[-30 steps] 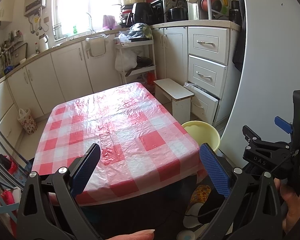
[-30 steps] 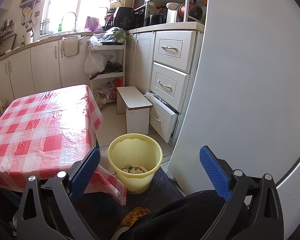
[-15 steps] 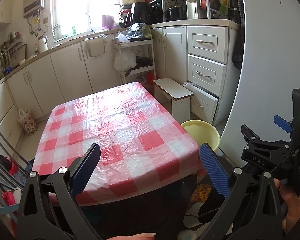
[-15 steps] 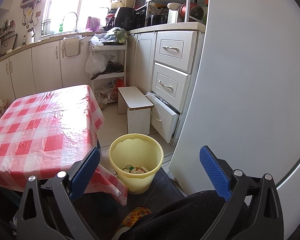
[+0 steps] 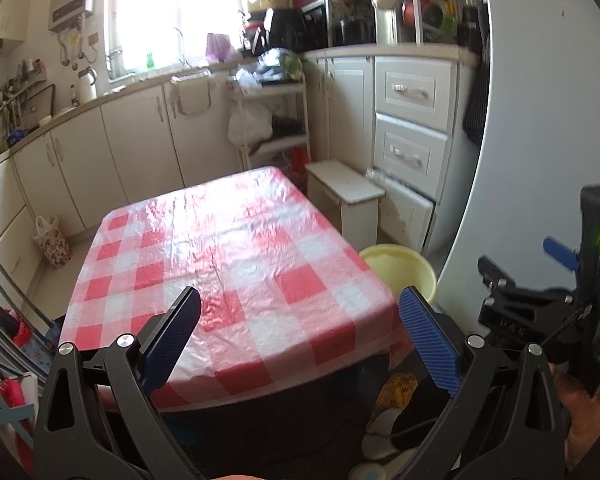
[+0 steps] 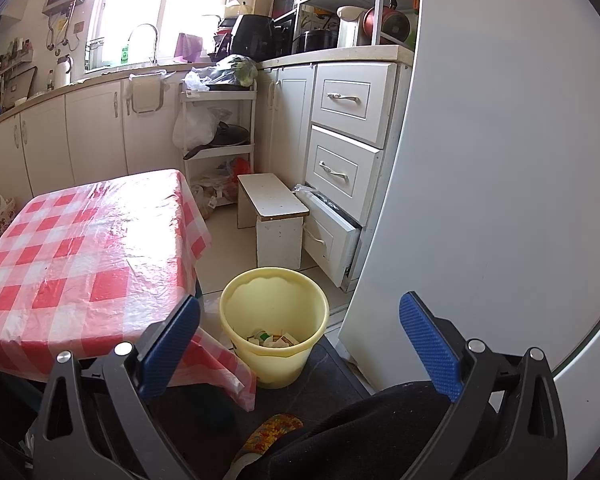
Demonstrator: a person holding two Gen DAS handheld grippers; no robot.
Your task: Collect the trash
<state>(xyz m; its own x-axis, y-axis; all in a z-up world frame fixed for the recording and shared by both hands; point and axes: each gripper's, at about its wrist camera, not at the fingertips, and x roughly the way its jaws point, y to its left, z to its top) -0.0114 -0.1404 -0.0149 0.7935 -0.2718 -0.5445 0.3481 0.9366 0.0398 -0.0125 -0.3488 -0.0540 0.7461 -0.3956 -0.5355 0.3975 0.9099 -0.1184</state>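
Observation:
A yellow bin [image 6: 275,322] stands on the floor right of the table, with several scraps of trash [image 6: 274,339] at its bottom. In the left wrist view only the yellow bin's [image 5: 400,268] rim shows behind the table corner. My right gripper [image 6: 300,344] hangs open above and in front of the bin, nothing between its blue pads. My left gripper [image 5: 300,340] is open over the near edge of the red-and-white checked table [image 5: 228,264], holding nothing. No trash shows on the tablecloth. The right gripper's body [image 5: 540,312] appears at the right in the left wrist view.
A white stool [image 6: 274,216] stands behind the bin, beside a half-open bottom drawer [image 6: 332,236]. A large white fridge wall [image 6: 500,160] fills the right. A white shelf rack [image 6: 216,136] with bags stands by the cabinets. A dark-clothed knee [image 6: 360,432] is below the right gripper.
Both views have shifted slightly; the left wrist frame is a little blurred from motion. Both grippers stay open and empty.

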